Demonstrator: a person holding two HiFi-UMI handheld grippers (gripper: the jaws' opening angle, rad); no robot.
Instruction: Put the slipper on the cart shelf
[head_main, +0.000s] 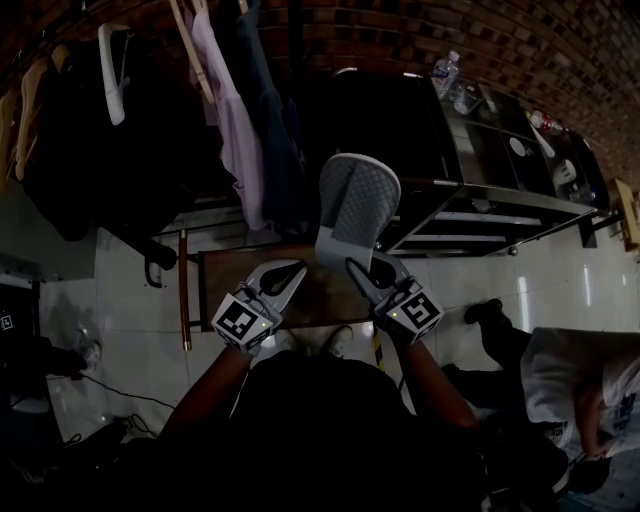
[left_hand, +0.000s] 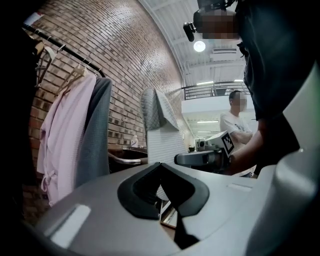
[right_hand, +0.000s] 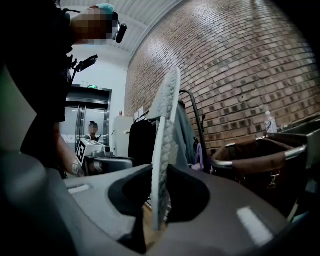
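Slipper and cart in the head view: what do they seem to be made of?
Slipper: looks like soft grey foam or rubber with a matte finish; the sole shows a fine diamond-grid tread. Cart: apparently bare metal, perhaps stainless steel, semi-gloss; its flat shelves and rails catch pale highlights.

To me the grey slipper (head_main: 357, 205) looks matt and waffle-textured, the metal cart shelf (head_main: 470, 218) smooth and shiny, and the red brick wall (right_hand: 240, 65) rough.

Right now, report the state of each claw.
Left claw: closed, holding nothing.
Right claw: closed on the grey waffle-textured fabric slipper, held upright.
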